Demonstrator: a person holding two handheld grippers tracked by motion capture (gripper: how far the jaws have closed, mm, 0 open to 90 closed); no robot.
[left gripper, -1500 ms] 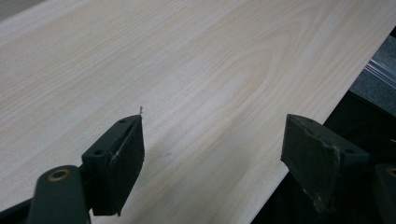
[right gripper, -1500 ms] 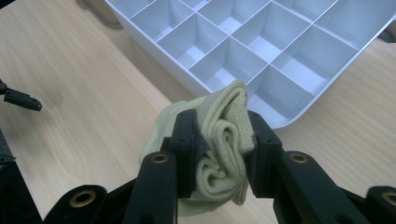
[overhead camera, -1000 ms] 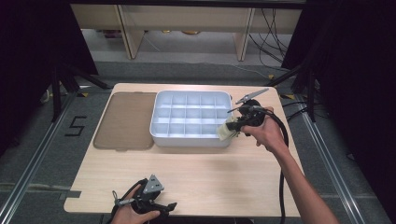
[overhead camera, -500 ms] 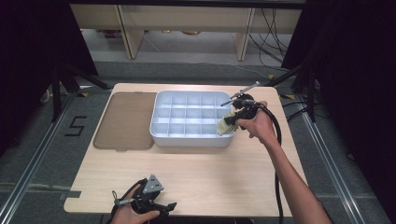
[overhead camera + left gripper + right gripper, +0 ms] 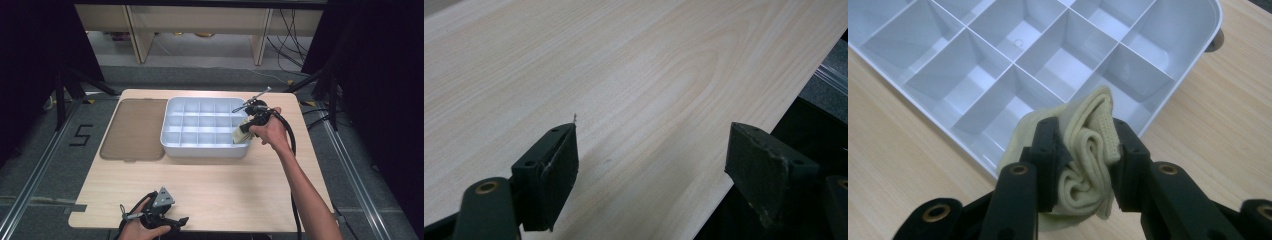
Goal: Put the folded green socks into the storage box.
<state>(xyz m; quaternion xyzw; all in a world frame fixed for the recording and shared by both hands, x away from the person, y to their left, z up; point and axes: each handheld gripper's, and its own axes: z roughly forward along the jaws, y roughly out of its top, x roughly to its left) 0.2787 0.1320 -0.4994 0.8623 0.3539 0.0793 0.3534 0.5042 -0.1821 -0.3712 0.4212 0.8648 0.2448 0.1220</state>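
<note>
Nearest the person, well short of the divided tray (image 5: 170, 142), the left tool (image 5: 167, 222) is held released over bare tabletop (image 5: 634, 75), nothing between its jaws. Farther out, the right tool (image 5: 1085, 145) is clenched on a rolled yellow cloth (image 5: 1088, 170). Since a second ago it has been carried from beside the tray's near right corner to over the corner compartment, so placing the cloth there seems imminent.

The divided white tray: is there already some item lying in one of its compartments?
No, every compartment of the white tray is bare; the rolled yellow cloth is clamped in the right gripper.
</note>
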